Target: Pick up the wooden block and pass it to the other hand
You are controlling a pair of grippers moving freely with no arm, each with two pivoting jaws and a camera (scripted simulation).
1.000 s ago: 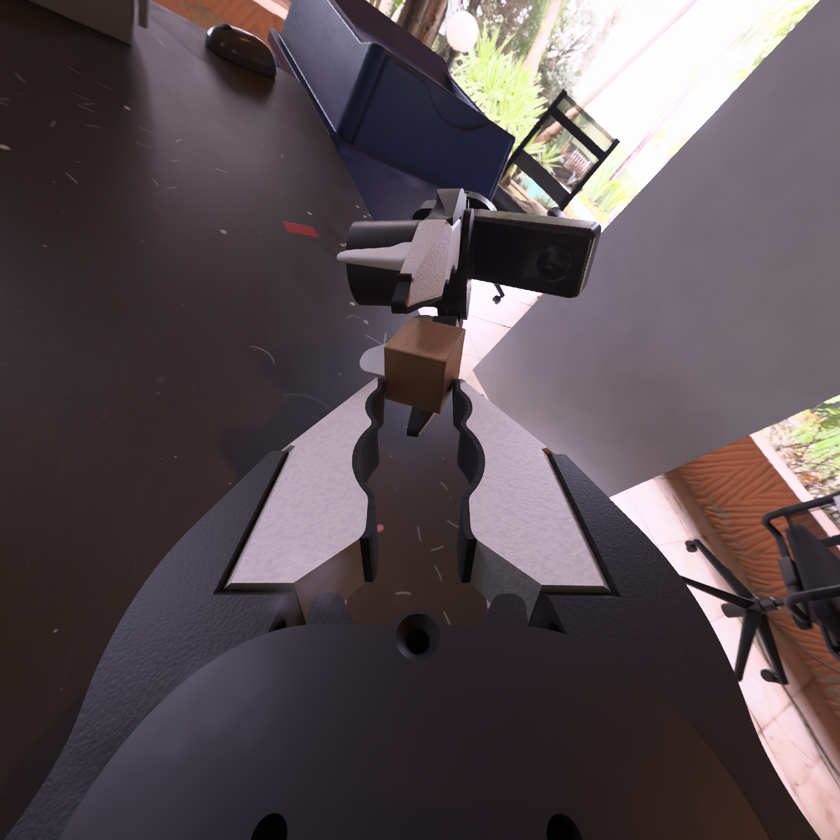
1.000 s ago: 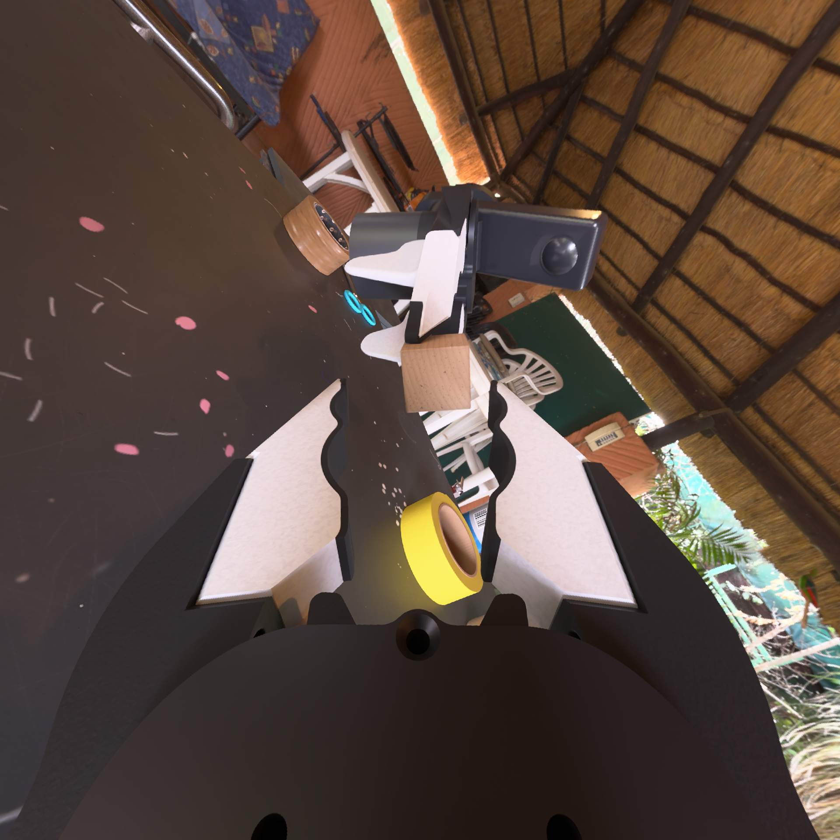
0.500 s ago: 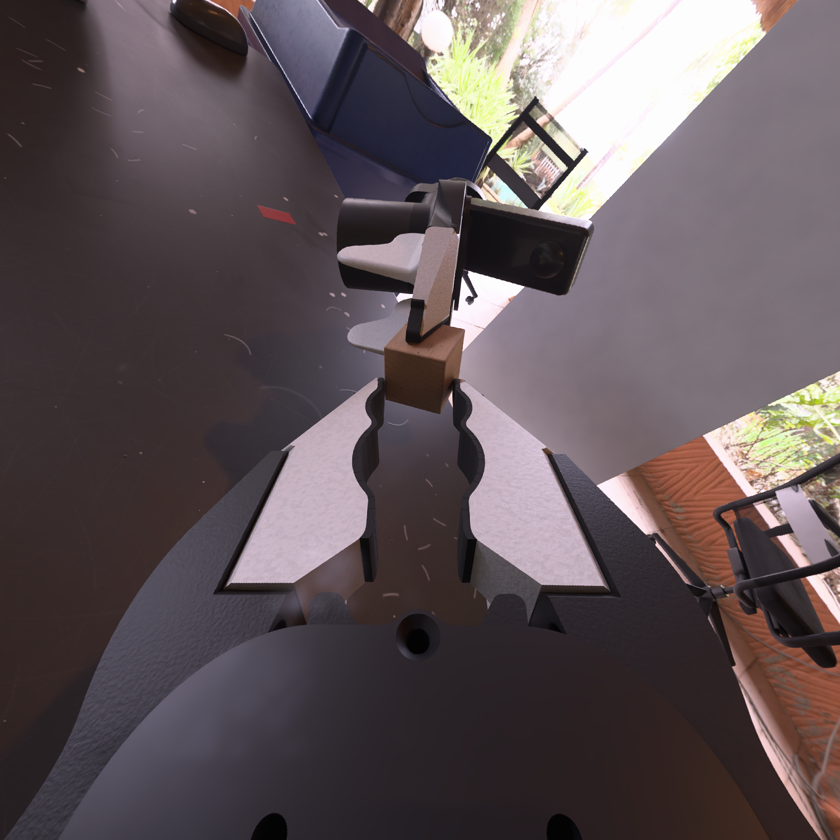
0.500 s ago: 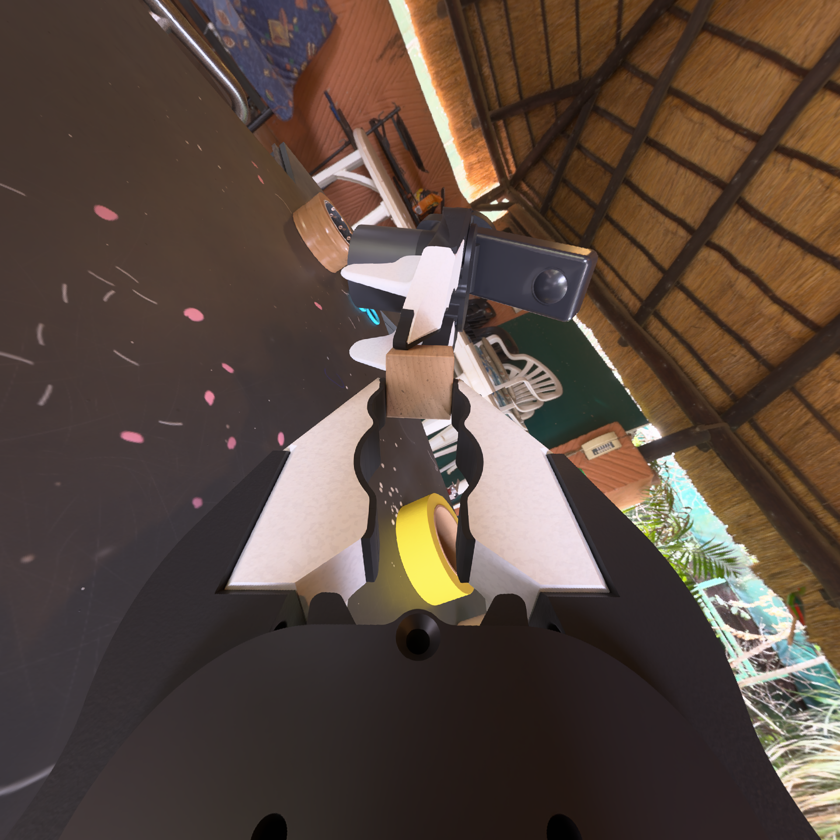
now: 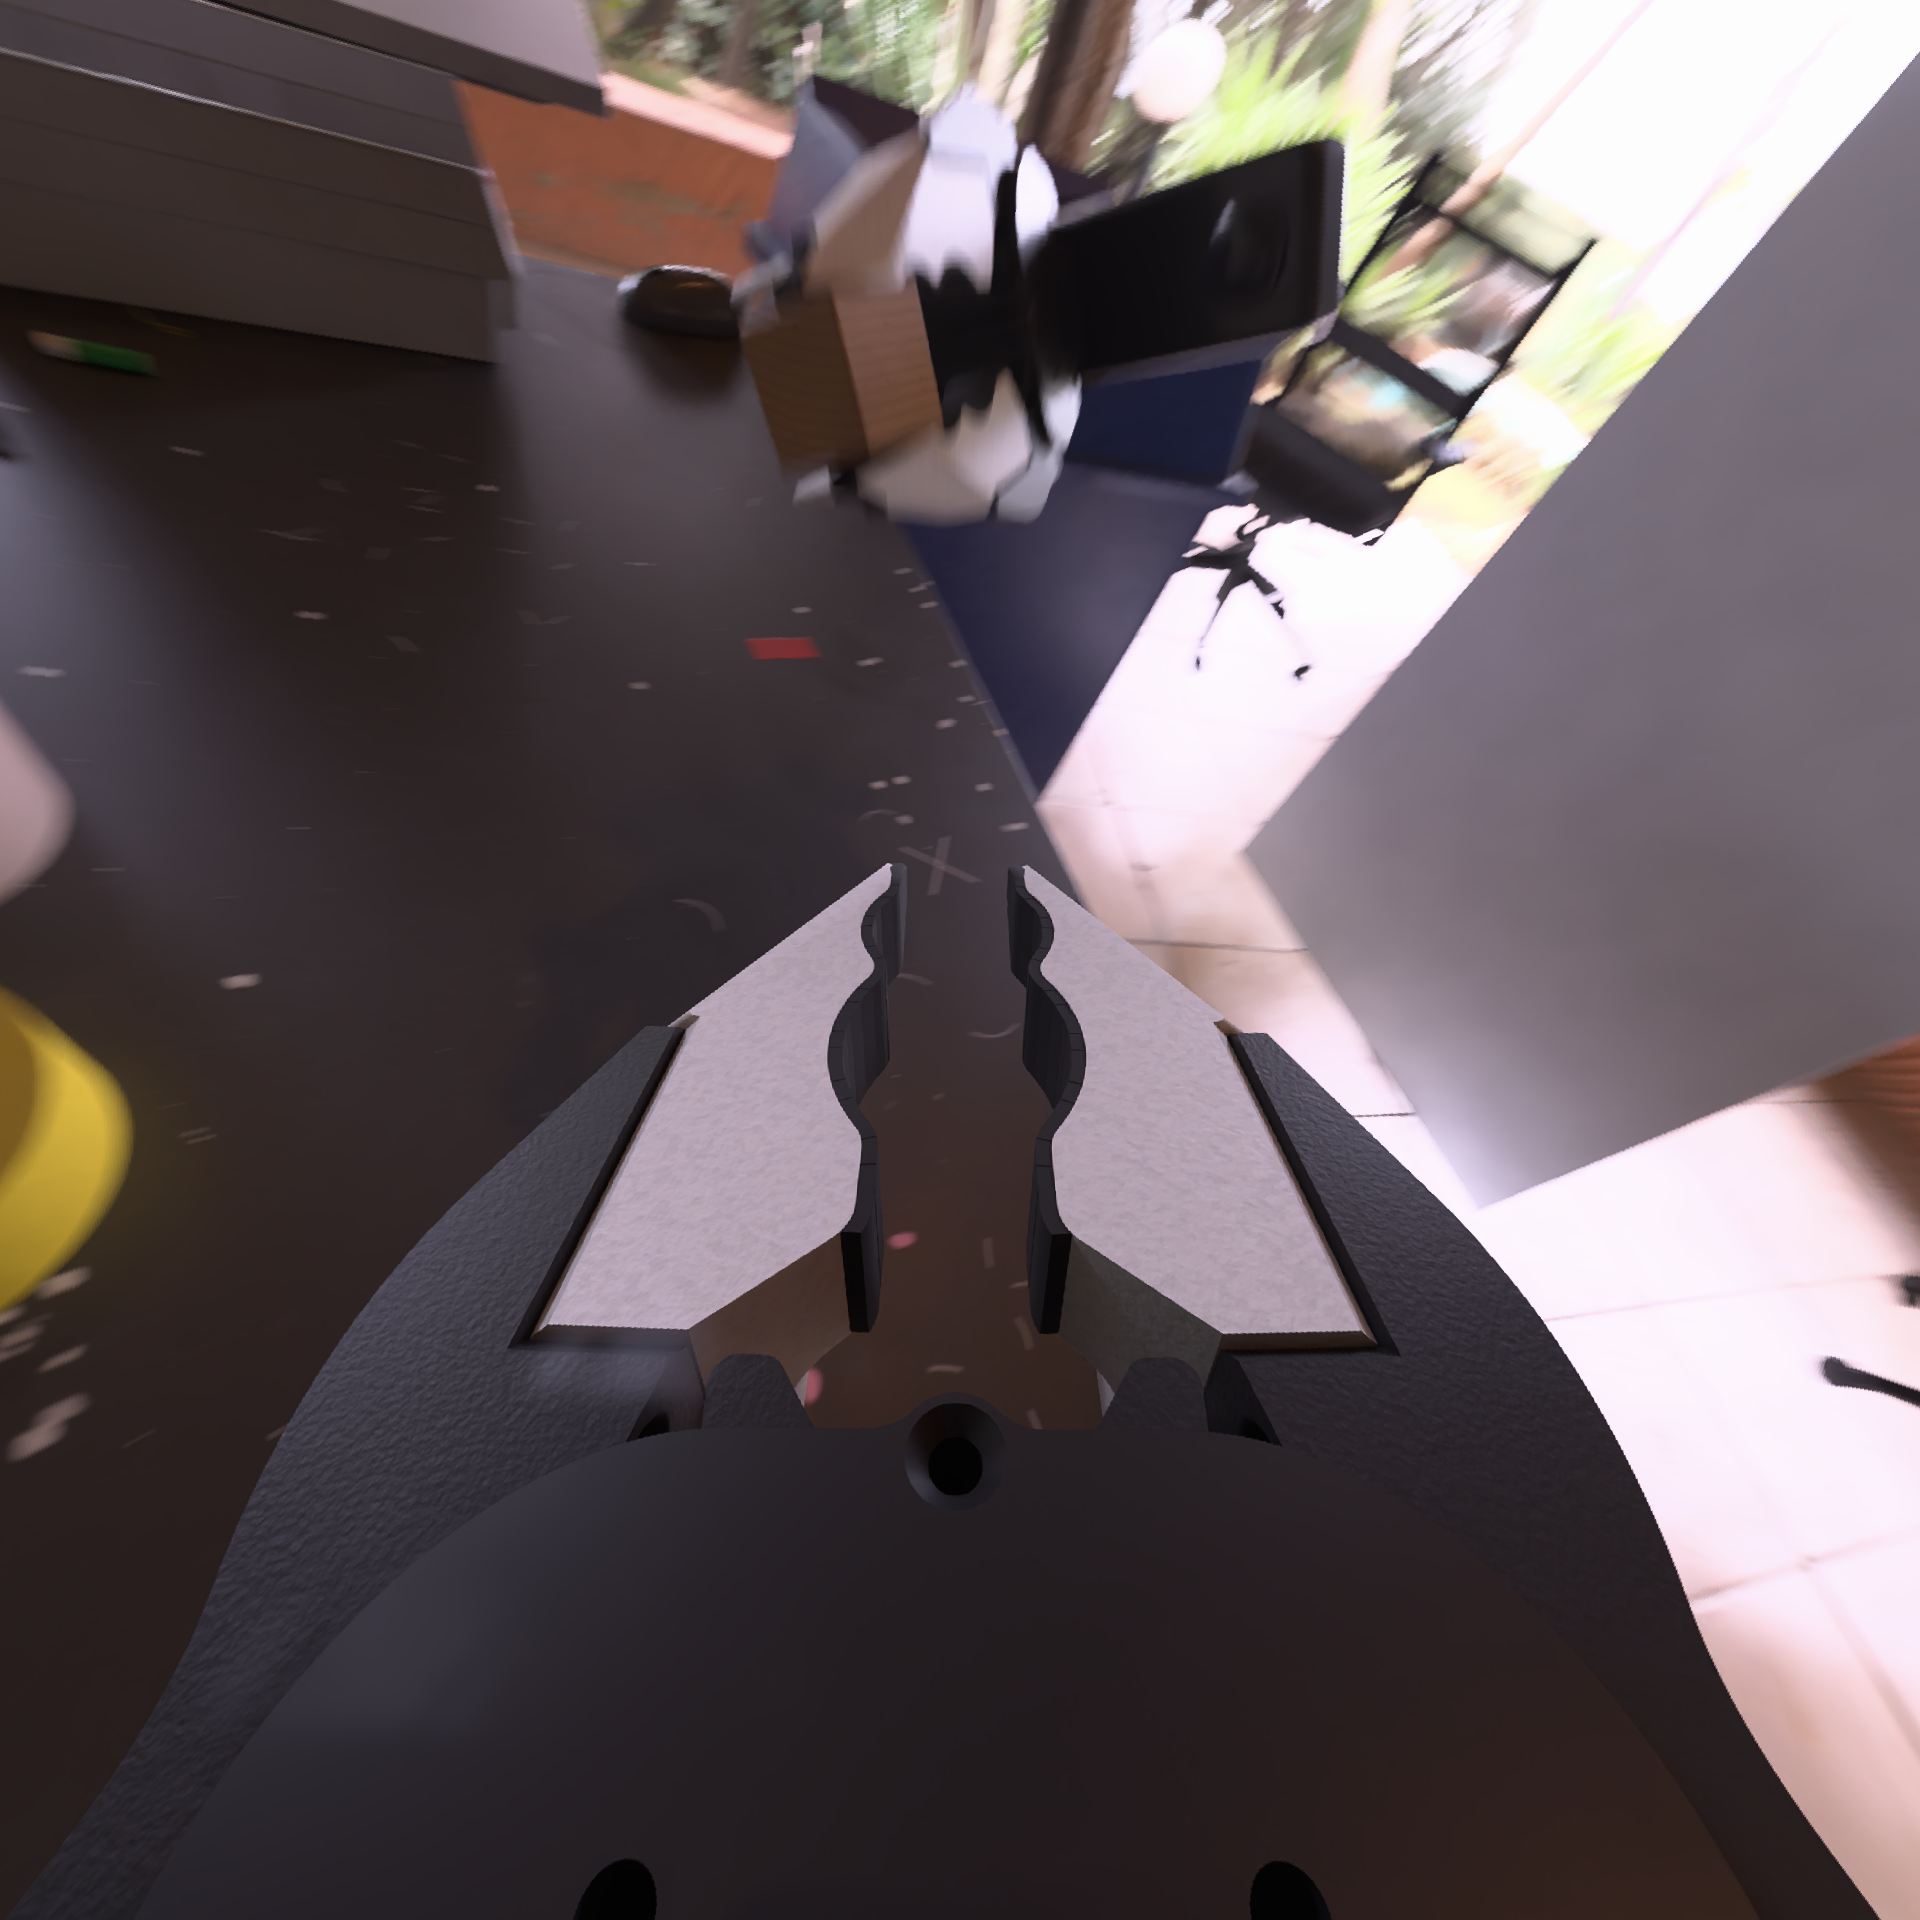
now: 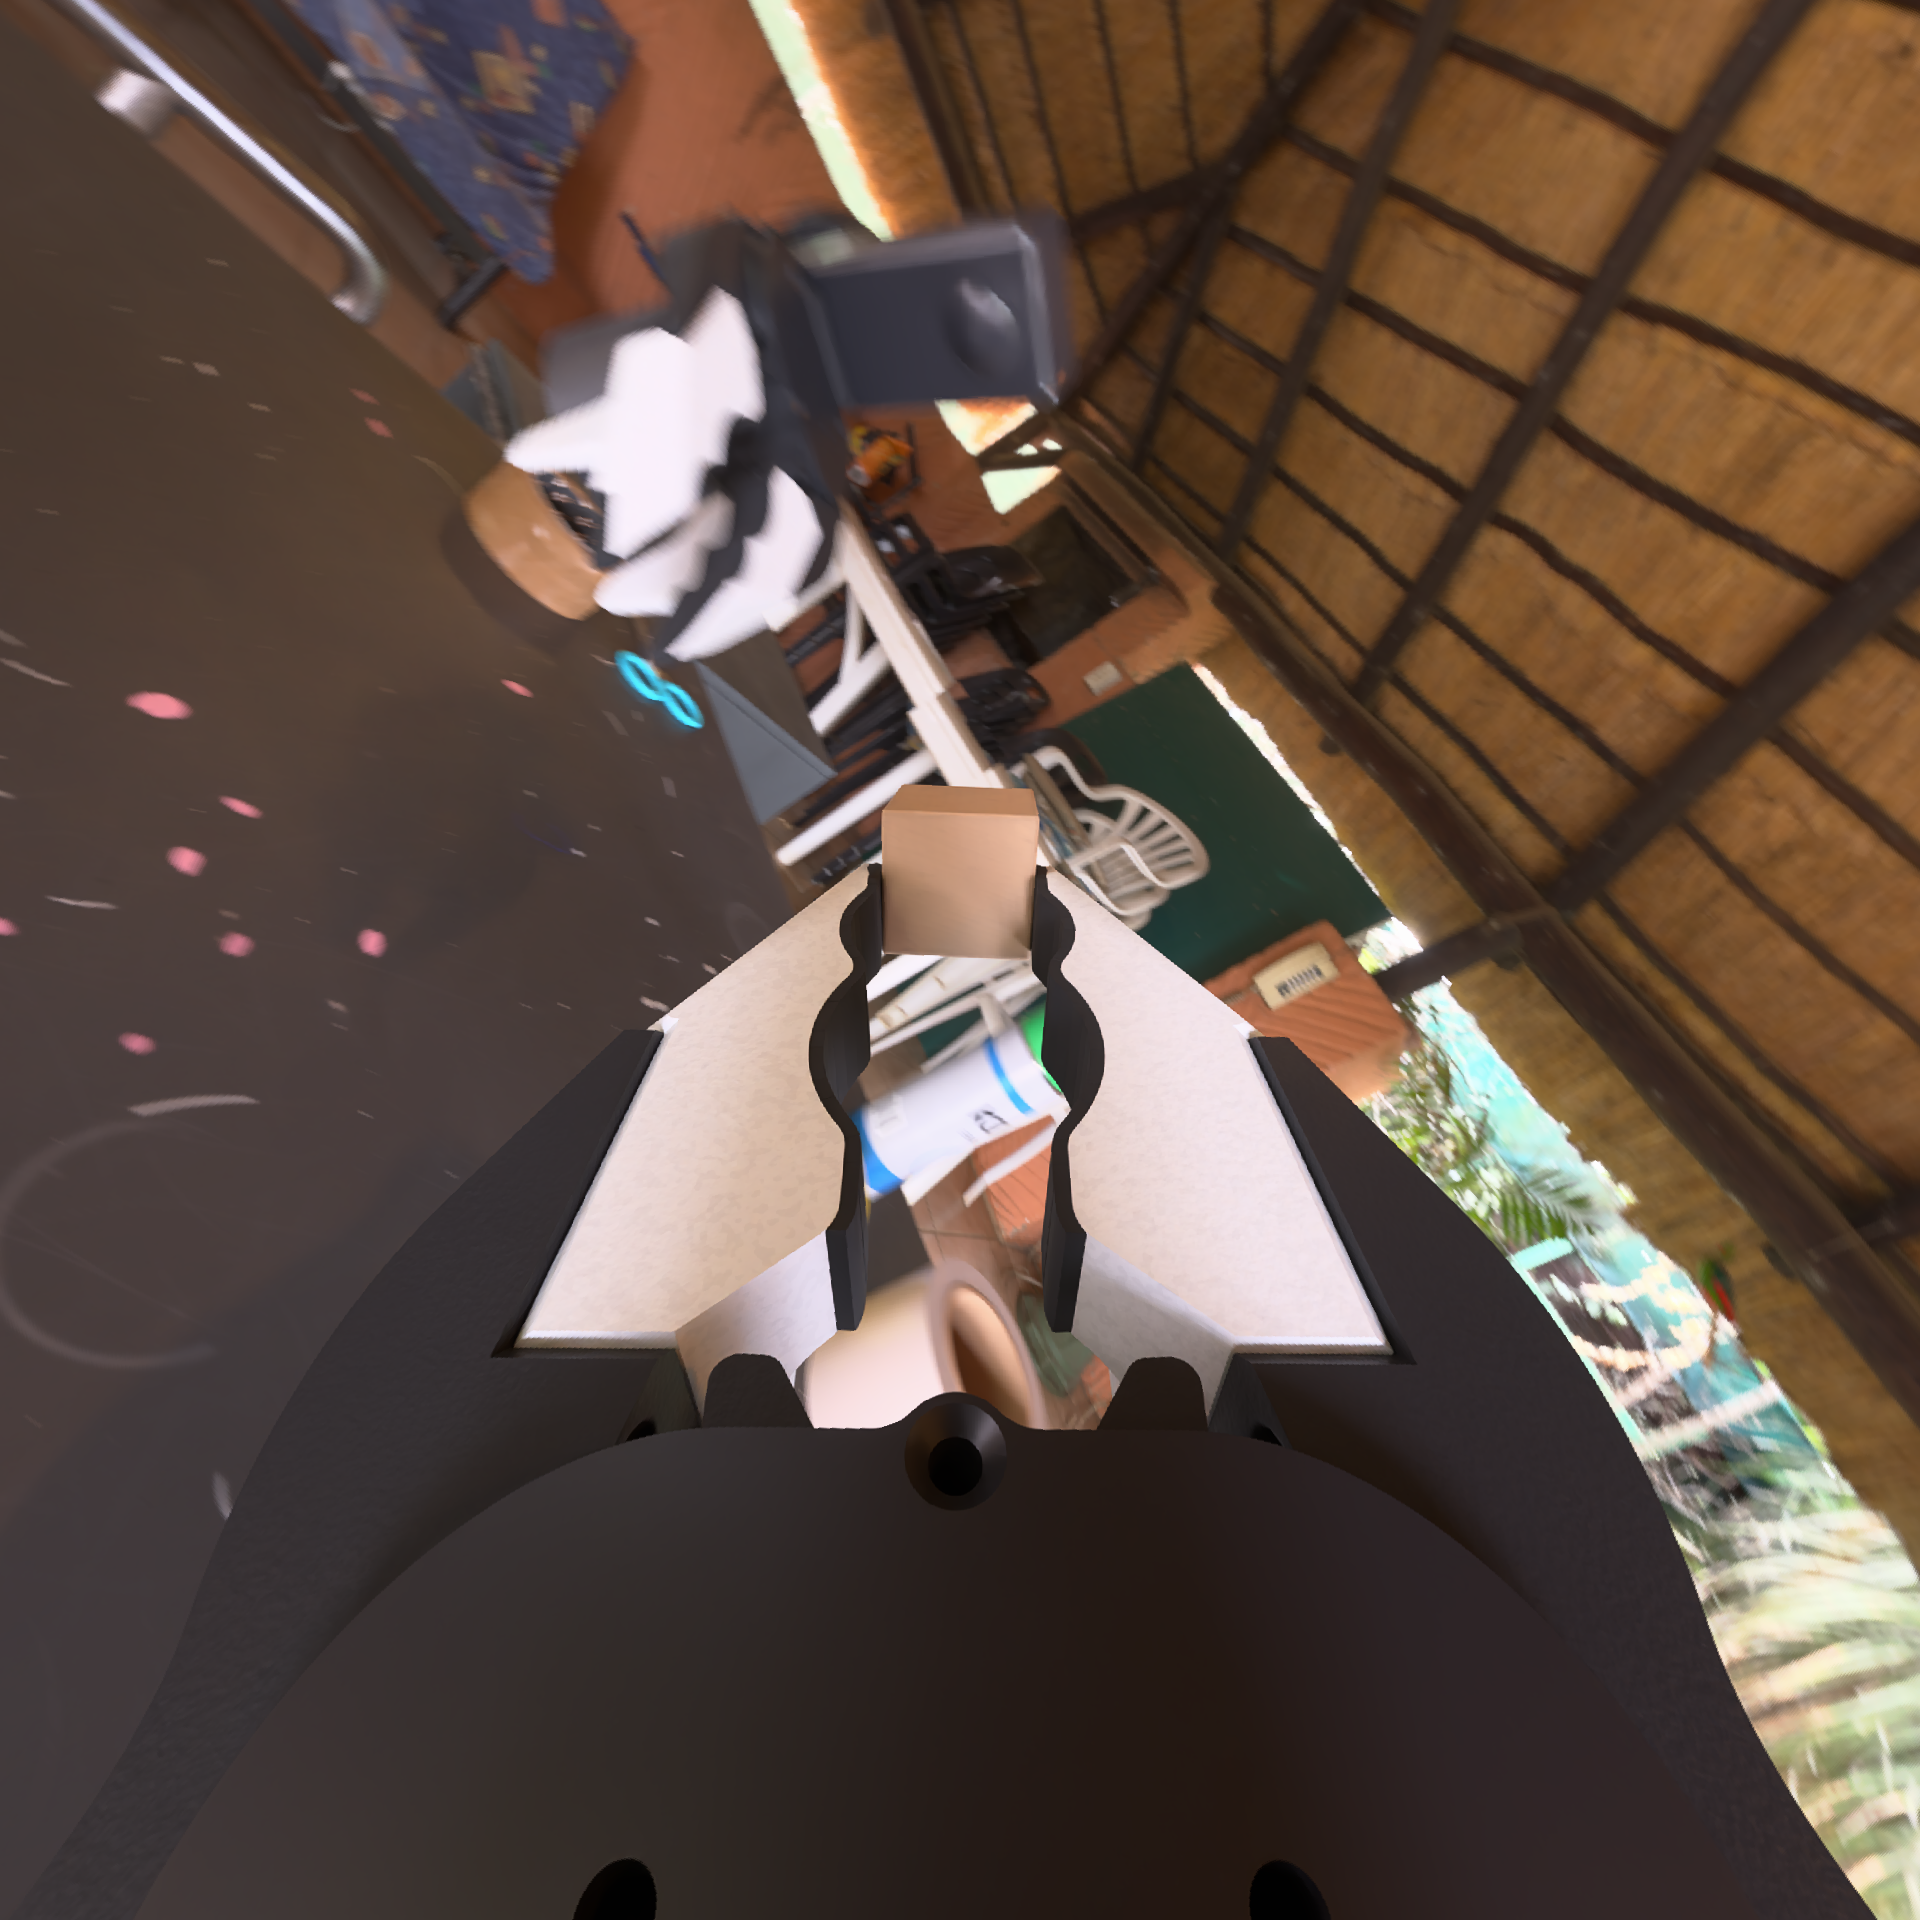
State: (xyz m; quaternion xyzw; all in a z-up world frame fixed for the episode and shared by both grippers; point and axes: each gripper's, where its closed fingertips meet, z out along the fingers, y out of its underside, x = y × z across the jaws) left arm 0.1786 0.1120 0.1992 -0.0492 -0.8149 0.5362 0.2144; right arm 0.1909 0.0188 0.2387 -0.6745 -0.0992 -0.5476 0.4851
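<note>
The wooden block point(image 6: 958, 883) is a small light-brown cube, and my right gripper point(image 6: 958, 896) is shut on it at the fingertips, above the dark table point(image 6: 260, 935). In the left wrist view the block point(image 5: 842, 390) shows blurred at the top, held in the right gripper point(image 5: 971, 405). My left gripper point(image 5: 956, 883) holds nothing; its jaws stand a narrow gap apart, less than the block's width. It hangs over the table's right edge. In the right wrist view the left gripper point(image 6: 707, 520) shows blurred, farther off and up to the left of the block.
A yellow tape roll point(image 5: 42, 1143) lies at the left edge, grey boxes point(image 5: 260, 208) and a dark mouse point(image 5: 675, 296) at the back, with a blue bin point(image 5: 1164, 416). A brown tape roll point(image 6: 530, 551), a grey wedge point(image 6: 769, 748) and a white bottle point(image 6: 956, 1117) lie below.
The block has left the left gripper and stays in the right one. The two grippers have pulled apart fast. The left jaws have closed narrower than the block.
</note>
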